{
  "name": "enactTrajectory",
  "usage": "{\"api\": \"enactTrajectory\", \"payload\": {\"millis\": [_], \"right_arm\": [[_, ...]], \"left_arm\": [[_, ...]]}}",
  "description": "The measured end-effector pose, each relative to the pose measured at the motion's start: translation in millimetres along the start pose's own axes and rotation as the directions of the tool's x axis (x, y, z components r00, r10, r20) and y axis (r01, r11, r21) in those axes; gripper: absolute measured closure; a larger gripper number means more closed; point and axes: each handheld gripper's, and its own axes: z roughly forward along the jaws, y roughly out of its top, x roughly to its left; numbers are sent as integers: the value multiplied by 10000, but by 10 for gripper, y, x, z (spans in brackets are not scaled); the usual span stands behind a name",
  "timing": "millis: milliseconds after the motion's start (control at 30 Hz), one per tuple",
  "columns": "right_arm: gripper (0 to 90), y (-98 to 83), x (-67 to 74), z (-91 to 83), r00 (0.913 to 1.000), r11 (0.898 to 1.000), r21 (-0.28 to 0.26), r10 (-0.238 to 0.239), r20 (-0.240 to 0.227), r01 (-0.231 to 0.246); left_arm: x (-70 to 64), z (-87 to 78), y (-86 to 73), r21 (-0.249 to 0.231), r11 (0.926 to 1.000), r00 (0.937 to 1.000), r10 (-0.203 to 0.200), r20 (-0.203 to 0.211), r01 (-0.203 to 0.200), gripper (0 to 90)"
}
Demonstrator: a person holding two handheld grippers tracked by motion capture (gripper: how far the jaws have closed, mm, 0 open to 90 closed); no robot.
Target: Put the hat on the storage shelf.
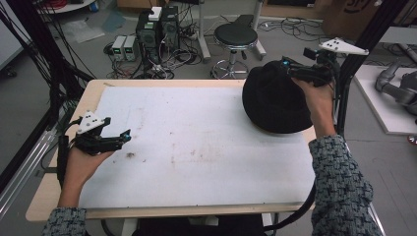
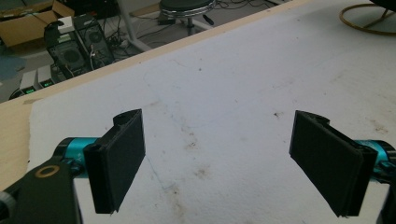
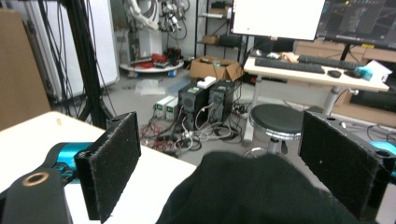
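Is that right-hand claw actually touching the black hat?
Apart. In the right gripper view, both pads stand wide, clear of the hat lying below and between them.

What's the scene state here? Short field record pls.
item: black hat, lying on the table's far right corner
surface: white mat on wooden table
right gripper: above the hat, jaws open, hat below and between them, pads clear of it
left gripper: open, holding nothing, over the mat's left edge
mat condition: brown stains
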Motion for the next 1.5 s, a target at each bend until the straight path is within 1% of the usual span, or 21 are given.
{"api": "enactTrajectory", "payload": {"millis": [67,100,267,300,333,467,533,567,667,733,767,800,833,867,933,967,1033,1133,1167,1300,1500], "right_arm": [[124,-22,13,-20,9999,9999,109,39,-107,-38],[124,-59,40,-71,9996,9996,-263,30,-265,-36],[123,-97,93,-133,9990,9996,-252,-96,-426,85],[121,-124,132,-169,9982,9994,-353,-62,-589,42],[121,-124,132,-169,9982,9994,-353,-62,-589,42],[117,-194,228,-228,9953,9989,-375,-304,-915,270],[117,-265,319,-283,9921,9982,-523,-342,-1203,280],[117,-265,319,-283,9921,9982,-523,-342,-1203,280],[117,-391,426,-322,9854,9981,-555,-374,-1662,285],[117,-410,446,-333,9849,9982,-546,-340,-1699,251],[117,-471,506,-365,9811,9976,-682,-235,-1922,106],[117,-471,506,-365,9811,9976,-682,-235,-1922,106],[117,-517,559,-395,9763,9967,-806,-130,-2161,-45],[117,-517,559,-395,9763,9967,-806,-130,-2161,-45],[117,-585,651,-437,9716,9951,-985,-119,-2364,-118],[117,-657,737,-465,9652,9944,-1043,-118,-2612,-161],[117,-688,769,-471,9638,9945,-1032,-121,-2664,-161],[117,-815,874,-480,9582,9952,-974,-213,-2854,-69],[117,-888,923,-481,9555,9962,-864,-175,-2945,-84],[117,-933,961,-484,9526,9961,-870,-108,-3041,-165],[117,-935,1000,-474,9522,9964,-848,-272,-3043,13]], "left_arm": [[0,3,-2,14,10000,10000,-5,5,5,185],[0,7,-1,21,10000,10000,-10,-4,10,185],[-17,22,4,20,10000,10000,2,33,-2,185],[-18,22,6,49,10000,10000,28,39,-28,185],[-19,25,7,43,10000,10000,55,34,-55,185],[-24,36,7,-11,10000,10000,43,59,-43,185],[-26,38,5,0,10000,10000,35,81,-35,185],[-25,40,3,3,10000,9999,37,103,-37,185],[-33,43,-3,10,10000,9999,70,123,-70,184],[-34,41,-3,35,9999,9998,115,134,-115,184],[-38,37,-6,-22,10000,9999,97,109,-97,183],[-38,37,-6,-22,10000,9999,97,109,-97,184],[-37,30,-7,-22,10000,9999,88,93,-87,183],[-34,25,-8,-40,10000,9999,78,91,-78,183],[-27,11,-11,-62,9999,10000,87,44,-86,184],[-26,5,-12,-94,9999,10000,71,14,-71,183],[-27,1,-12,-125,9999,10000,75,-8,-75,184],[-32,-6,-12,-155,9999,10000,73,-30,-73,184],[-39,-9,-7,-184,9998,9999,108,-15,-108,184],[-46,-12,-1,-200,9997,9999,153,-1,-153,183],[-42,-17,4,-236,9996,9999,133,-2,-133,184]]}}
